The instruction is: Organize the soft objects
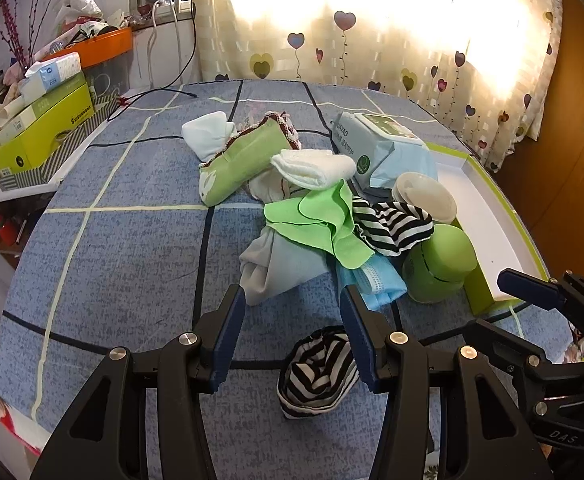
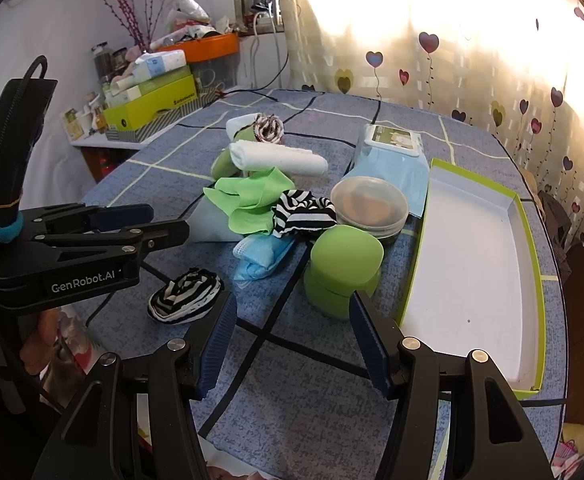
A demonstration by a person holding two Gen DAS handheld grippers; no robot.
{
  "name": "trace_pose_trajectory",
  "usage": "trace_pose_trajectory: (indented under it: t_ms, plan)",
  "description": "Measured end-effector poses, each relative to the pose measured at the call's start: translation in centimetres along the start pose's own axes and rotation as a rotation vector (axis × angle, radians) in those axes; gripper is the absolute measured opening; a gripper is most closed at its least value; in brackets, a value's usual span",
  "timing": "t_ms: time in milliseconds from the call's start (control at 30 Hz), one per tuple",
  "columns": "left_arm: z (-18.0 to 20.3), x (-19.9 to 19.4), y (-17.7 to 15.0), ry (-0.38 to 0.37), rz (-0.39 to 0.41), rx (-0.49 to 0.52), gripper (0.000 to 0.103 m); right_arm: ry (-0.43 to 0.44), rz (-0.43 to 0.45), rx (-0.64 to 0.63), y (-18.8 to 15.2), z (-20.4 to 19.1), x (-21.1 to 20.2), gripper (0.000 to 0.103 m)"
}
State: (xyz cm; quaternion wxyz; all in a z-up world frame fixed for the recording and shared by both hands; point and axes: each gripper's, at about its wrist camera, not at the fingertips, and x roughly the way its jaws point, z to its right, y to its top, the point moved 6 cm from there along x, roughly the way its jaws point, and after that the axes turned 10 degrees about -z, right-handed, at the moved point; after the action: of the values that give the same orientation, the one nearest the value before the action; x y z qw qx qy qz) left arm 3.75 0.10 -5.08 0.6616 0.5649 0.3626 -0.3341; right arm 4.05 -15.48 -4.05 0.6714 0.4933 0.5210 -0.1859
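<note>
A pile of soft things lies on the blue checked bedcover: a bright green cloth (image 1: 316,216) (image 2: 252,198), a striped sock (image 1: 392,224) (image 2: 300,210), a rolled white towel (image 1: 312,168) (image 2: 276,160), a blue face mask (image 1: 372,284) (image 2: 260,258) and a grey cloth (image 1: 272,264). A second balled striped sock (image 1: 318,372) (image 2: 186,294) lies apart, near me. My left gripper (image 1: 292,300) is open and empty, just above that sock. My right gripper (image 2: 292,306) is open and empty, in front of a green jar (image 2: 344,272) (image 1: 440,260).
An open white tray with a lime-green rim (image 2: 528,248) (image 1: 488,208) lies on the right. A wipes pack (image 2: 392,148) (image 1: 376,140) and a clear-lidded tub (image 2: 368,204) sit behind the pile. Boxes and clutter (image 1: 40,120) fill the shelf on the left.
</note>
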Motion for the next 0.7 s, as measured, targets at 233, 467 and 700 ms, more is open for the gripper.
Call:
trace_pose_trajectory:
  t_ms: [233,467,700]
  plan:
    - [-0.07,0.01,-0.01,0.003,-0.005,-0.005,0.051,0.003,0.003,-0.004,0.07,-0.09,-0.24,0.058]
    - [-0.13,0.01,-0.01,0.005,-0.004,-0.004,0.051,0.004,0.005,-0.006,0.31,-0.14,-0.44,0.058]
    - [-0.14,0.01,-0.03,-0.021,-0.005,-0.010,0.051,0.003,0.006,-0.006,0.45,-0.14,-0.54,0.058]
